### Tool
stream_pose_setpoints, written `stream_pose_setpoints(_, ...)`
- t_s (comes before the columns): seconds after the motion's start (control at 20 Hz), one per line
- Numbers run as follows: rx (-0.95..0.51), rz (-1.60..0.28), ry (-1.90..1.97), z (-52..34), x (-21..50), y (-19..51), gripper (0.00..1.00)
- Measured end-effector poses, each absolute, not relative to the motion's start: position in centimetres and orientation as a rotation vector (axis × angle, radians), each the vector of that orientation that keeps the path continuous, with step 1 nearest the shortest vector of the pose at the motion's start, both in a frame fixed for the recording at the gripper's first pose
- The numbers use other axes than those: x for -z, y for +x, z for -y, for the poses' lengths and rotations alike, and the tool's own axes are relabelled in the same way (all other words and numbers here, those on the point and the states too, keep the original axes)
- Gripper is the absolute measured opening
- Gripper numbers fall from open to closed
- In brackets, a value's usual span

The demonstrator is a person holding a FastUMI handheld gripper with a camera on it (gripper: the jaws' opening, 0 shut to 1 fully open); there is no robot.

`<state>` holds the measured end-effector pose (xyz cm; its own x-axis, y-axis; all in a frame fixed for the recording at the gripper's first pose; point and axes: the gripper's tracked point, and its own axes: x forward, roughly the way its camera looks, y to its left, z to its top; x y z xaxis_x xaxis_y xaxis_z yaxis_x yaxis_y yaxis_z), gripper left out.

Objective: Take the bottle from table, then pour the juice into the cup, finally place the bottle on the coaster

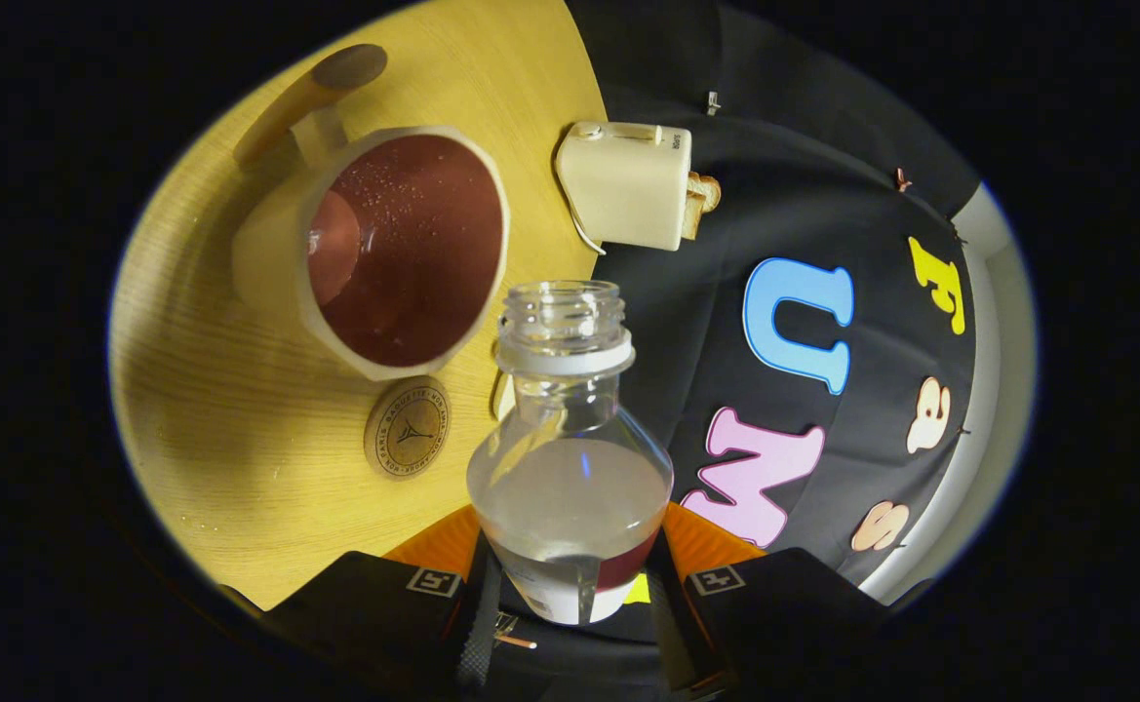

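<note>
The fingers (570, 595) are closed on the clear uncapped plastic bottle (570, 468), half full of pale juice, held beyond the edge of the yellow wooden counter (228, 390), beside the cream cup with dark red inside (404, 253) and the round cork coaster (407, 427).

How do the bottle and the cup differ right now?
The bottle is clear plastic; the cup is opaque, cream outside and dark red inside. The bottle is gripped between the fingers of the tool; the cup stands on the table beyond them, beside the coaster. The bottle's neck is narrow; the cup's mouth is wide. Both are uncapped and hold some liquid.
</note>
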<state>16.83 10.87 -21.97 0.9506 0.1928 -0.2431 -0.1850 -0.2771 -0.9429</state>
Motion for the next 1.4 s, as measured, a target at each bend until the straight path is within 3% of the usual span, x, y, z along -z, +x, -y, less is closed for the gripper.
stream_pose_setpoints(1.4, -0.444, 0.226, -2.105, -13.5, 19.0, 18.5, 0.69)
